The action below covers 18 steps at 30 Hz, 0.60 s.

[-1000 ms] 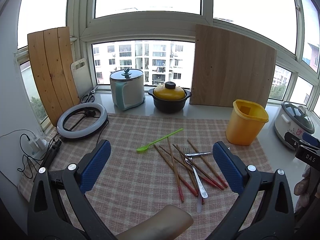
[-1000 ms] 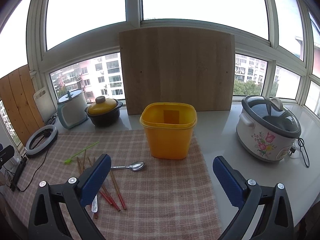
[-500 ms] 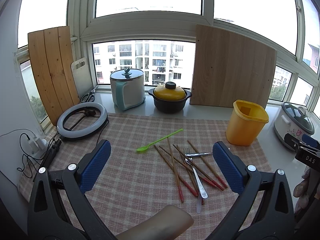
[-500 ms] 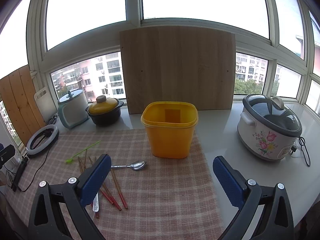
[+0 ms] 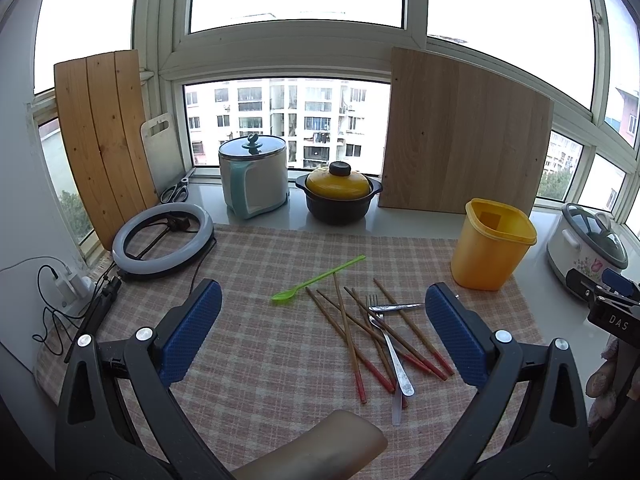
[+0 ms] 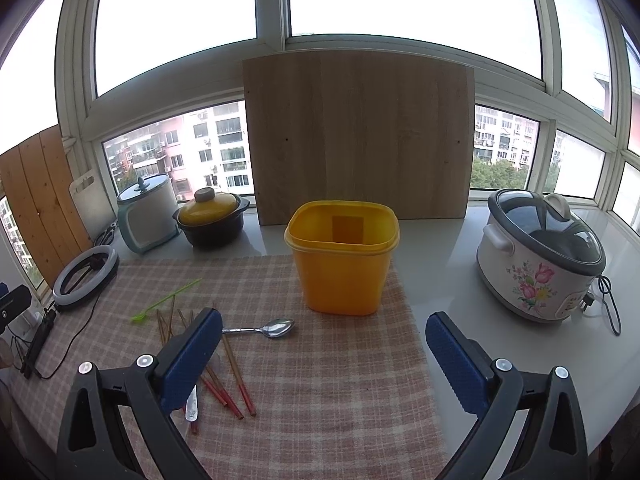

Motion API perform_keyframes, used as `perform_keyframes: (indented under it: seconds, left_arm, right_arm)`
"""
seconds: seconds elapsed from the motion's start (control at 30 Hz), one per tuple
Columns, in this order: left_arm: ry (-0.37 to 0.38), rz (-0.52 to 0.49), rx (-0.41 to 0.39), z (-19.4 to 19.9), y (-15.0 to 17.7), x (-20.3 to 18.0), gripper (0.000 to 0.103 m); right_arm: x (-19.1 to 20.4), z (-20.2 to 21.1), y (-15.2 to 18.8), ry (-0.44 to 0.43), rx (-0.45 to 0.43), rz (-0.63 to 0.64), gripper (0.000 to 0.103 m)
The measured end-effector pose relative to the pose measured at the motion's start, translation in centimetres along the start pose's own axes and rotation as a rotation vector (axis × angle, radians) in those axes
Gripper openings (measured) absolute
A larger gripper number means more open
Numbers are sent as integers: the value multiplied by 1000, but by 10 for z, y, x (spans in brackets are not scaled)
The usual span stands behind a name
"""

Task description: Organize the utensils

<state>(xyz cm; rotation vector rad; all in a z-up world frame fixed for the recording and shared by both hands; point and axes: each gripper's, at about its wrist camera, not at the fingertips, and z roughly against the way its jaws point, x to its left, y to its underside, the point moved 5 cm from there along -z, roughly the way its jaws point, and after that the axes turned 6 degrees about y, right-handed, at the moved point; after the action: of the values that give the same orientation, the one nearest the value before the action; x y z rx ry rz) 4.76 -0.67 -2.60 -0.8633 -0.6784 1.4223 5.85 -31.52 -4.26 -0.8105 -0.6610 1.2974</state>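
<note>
Almost nothing has shifted over the last second: on my right feed the bin (image 6: 342, 258) has crept slightly nearer and to the right, while the left feed looks the same as before. Going left to right on the left feed, I see a ring light (image 5: 163, 241) at the cloth's (image 5: 256, 344) far left corner, then a kettle (image 5: 254, 175) and a pot (image 5: 339, 198) on the counter (image 5: 408, 222) by the window. My left gripper (image 5: 323, 330) hangs wide open above the cloth, holding nothing. Between its pads lies a green spoon (image 5: 316, 279), and just right of it the chopsticks (image 5: 362, 334) sprawl in a crossed heap with a fork (image 5: 387, 346) on top and a metal spoon (image 5: 396, 307) touching the heap's far side. The bin stands upright at the cloth's right corner, well apart from the heap. On the right feed my right gripper (image 6: 323, 354) is equally wide open and empty, facing the bin, with the metal spoon just beyond its left pad and a cooker (image 6: 540, 258) off to the right.
</note>
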Motion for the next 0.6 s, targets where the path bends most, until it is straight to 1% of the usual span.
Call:
perform_keyframes:
  seconds: [0.6]
  left_arm:
    - [0,4,3,-1,5,0,103]
  right_arm:
    - [8,-12,-2,-25,16,23,103]
